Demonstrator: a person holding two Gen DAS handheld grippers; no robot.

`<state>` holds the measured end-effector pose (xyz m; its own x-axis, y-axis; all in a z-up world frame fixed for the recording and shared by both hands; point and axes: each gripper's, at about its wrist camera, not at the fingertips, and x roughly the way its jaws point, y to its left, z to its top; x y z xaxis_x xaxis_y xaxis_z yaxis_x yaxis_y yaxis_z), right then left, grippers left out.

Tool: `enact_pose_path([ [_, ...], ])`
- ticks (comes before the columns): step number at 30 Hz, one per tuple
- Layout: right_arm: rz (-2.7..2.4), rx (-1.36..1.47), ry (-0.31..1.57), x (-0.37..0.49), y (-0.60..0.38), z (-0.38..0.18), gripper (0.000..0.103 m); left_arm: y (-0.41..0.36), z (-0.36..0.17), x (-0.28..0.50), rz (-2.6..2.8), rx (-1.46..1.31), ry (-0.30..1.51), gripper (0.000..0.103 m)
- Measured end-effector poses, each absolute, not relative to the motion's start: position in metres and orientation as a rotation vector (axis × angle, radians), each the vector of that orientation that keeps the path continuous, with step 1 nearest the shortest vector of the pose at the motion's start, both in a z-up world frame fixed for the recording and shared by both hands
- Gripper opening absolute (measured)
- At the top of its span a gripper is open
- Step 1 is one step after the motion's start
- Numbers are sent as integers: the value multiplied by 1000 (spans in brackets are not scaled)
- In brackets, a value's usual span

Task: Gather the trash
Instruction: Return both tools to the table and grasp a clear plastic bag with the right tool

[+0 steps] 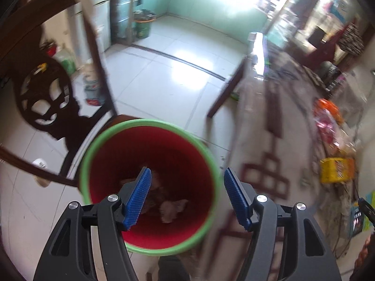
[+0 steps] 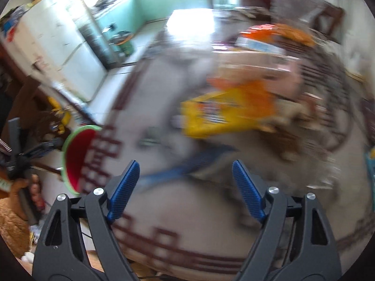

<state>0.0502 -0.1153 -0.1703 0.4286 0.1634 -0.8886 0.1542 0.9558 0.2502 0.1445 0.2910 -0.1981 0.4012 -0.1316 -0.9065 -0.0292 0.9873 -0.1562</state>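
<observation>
one trash bin (image 1: 150, 187), two brown scraps (image 1: 173, 208) inside

One red bin (image 1: 150, 164); one yellow box (image 2: 211, 117); one chair (image 1: 46, 98).

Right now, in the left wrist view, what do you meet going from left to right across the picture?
Dark carved wooden chair → red bin with green rim, crumpled trash inside → patterned tablecloth → yellow packet.
</observation>
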Motion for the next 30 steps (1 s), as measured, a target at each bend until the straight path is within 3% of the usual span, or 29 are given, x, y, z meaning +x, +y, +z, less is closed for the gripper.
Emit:
enact_pose_path([
  [11,-193,278,1205,16,-273,-207,88,156,-179,115,-228,-129,1142,62],
  [22,55,143,1310,37,-300,-266,88,-19,-189,69,-374,-193,1201,63],
  [24,99,136,1312,39,-300,-270,77,-48,-191,63,-397,-160,1213,63],
  [25,117,125,1316,39,-300,-273,64,-58,-192,62,-403,-148,1216,63],
  [26,122,105,1311,38,-301,-274,58,-68,-192,61,-408,-138,1218,63],
  [27,140,107,1315,38,-301,-275,39,-75,-192,61,-410,-133,1220,63],
  [30,181,178,1316,33,-312,-276,32,-95,-197,64,-413,-135,1238,63],
])
